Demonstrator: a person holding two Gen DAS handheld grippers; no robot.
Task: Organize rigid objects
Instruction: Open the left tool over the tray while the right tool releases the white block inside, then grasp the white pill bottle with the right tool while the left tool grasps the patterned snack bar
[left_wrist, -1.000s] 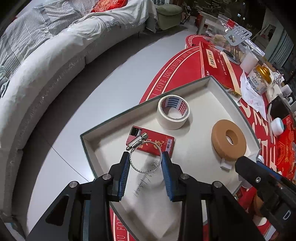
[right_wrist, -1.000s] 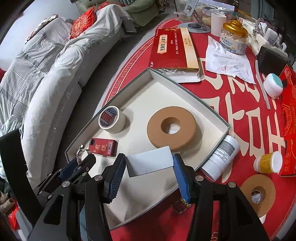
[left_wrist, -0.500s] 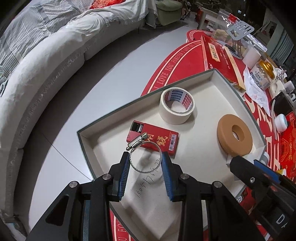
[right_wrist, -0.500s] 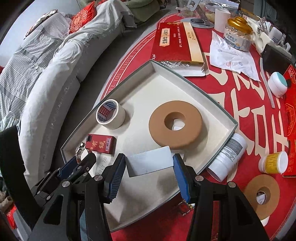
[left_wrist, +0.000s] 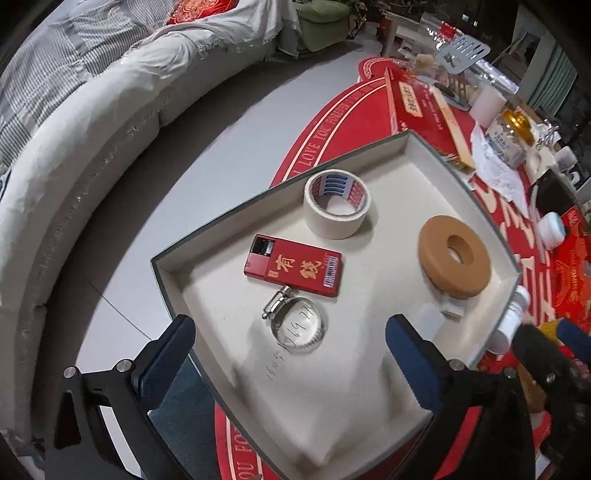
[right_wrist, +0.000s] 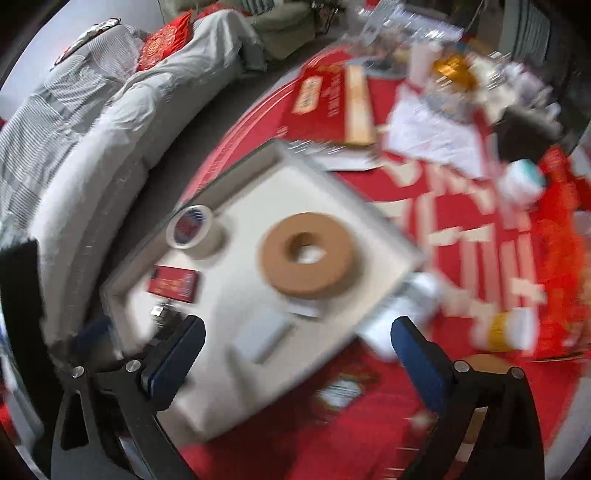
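Note:
A shallow white tray (left_wrist: 413, 147) holds a metal hose clamp (left_wrist: 295, 321), a red box (left_wrist: 293, 264), a white tape roll (left_wrist: 337, 203) and a tan ring (left_wrist: 454, 253). My left gripper (left_wrist: 290, 354) is open just above and behind the clamp. In the blurred right wrist view my right gripper (right_wrist: 295, 347) is open over the tray (right_wrist: 207, 391). A pale flat card (right_wrist: 263, 335) lies on the tray floor between its fingers, near the tan ring (right_wrist: 308, 254), tape roll (right_wrist: 192, 230) and red box (right_wrist: 173, 284).
The red tablecloth (left_wrist: 332, 122) carries a long red box (left_wrist: 417, 110), jars and a white bottle (left_wrist: 511, 321) by the tray's right edge. A grey sofa (left_wrist: 92, 122) curves on the left. The right gripper's body (left_wrist: 546, 365) shows at lower right.
Both grippers have opened. The left let the hose clamp down onto the tray; the right let the pale card go onto the tray. The right camera is moving fast and blurred.

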